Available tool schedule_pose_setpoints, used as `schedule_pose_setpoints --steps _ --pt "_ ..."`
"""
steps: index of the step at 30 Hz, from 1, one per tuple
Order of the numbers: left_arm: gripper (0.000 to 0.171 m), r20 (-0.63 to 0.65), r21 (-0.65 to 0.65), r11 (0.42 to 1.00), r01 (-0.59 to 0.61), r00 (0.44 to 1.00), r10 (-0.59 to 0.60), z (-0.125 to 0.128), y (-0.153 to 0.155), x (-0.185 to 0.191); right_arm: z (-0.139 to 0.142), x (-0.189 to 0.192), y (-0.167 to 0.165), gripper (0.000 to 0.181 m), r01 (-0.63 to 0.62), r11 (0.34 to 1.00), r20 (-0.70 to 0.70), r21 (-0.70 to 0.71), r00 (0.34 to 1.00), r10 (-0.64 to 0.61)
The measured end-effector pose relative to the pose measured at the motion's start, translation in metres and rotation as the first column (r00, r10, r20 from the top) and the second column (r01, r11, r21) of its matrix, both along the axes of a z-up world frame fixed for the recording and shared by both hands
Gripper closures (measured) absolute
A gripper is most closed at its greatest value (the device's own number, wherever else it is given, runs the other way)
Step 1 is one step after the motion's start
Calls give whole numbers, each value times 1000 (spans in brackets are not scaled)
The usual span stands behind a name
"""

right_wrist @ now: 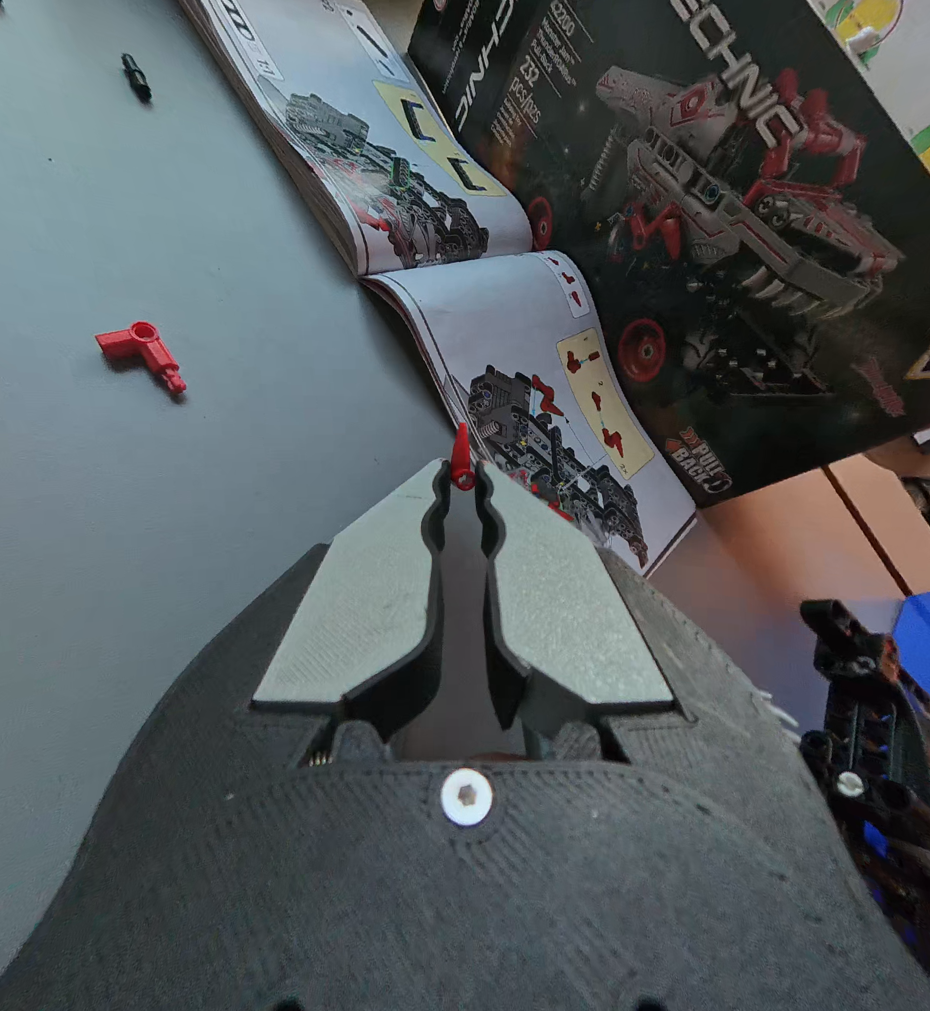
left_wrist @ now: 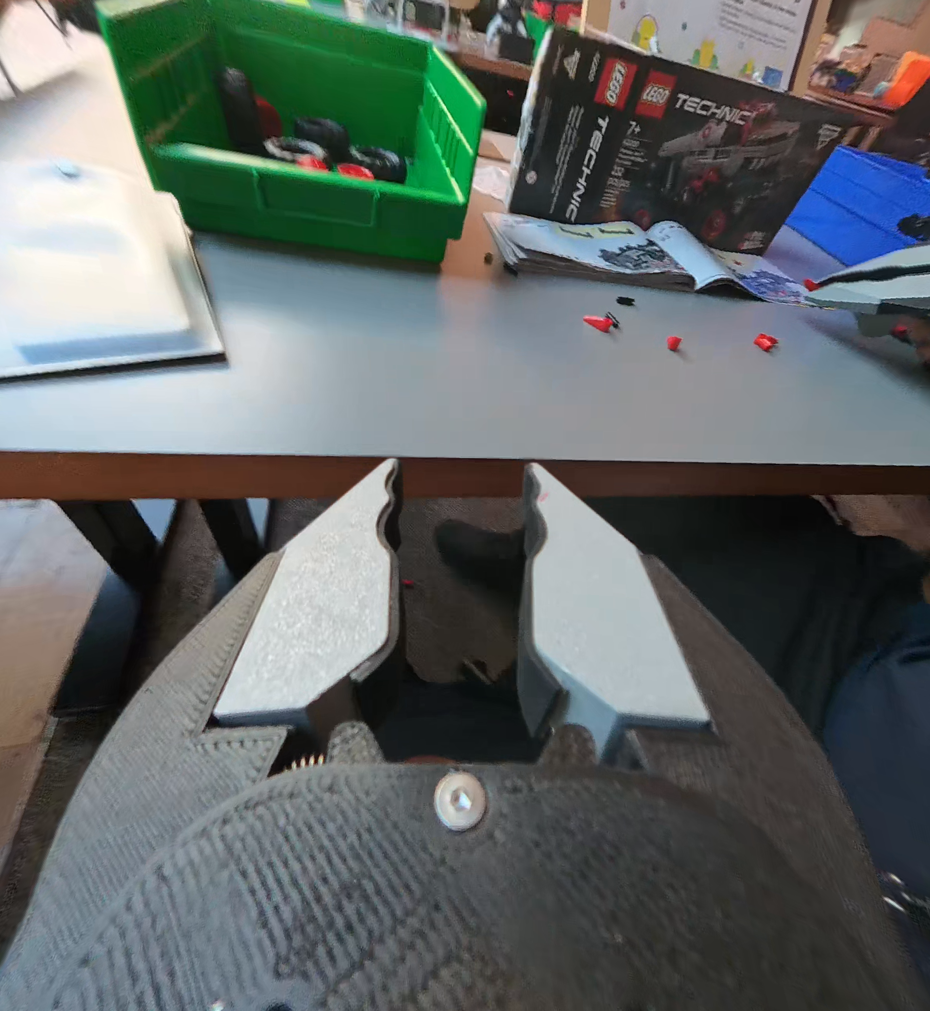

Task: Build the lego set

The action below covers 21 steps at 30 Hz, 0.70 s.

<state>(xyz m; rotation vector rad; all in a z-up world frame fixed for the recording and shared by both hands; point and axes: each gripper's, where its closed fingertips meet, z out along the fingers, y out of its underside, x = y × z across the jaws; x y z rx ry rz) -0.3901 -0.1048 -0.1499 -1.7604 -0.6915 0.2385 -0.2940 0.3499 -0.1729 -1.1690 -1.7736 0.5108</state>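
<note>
Right claw (right_wrist: 461,475) beside open booklet (right_wrist: 512,350)

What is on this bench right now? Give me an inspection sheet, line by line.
Surface: grey table, bare near its front edge.
Job's things: open instruction booklet lies against the kit box; red angled connector and black pin loose on the table; partly built black model by the blue bin.
Clutter: green bin holding black tyres; flat clear lid at left.
Grippers: left gripper jaws apart, empty, below the table edge; right gripper jaws closed on a small red piece.
Cables: nothing seen.
Surroundings: crowded shelves behind, blurred.
</note>
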Motion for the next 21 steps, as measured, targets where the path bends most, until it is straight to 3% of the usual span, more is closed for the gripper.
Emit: schedule_pose_setpoints --steps 2,8,14,21 --pt "126 59 5 999 33 998 -33 -8 3 4 3 -6 -5 177 -36 999 -22 36 999 37" --pt "128 28 -58 998 -5 1000 7 -17 1 -2 2 -24 -8 176 -99 994 -13 41 995 100" --pt "126 16 -59 996 -62 998 63 -19 -2 -11 2 -33 -36 176 -237 969 -20 70 971 239" --pt "126 55 -104 993 -59 996 65 -34 -2 0 15 -32 -46 176 -303 953 -83 -22 950 300"
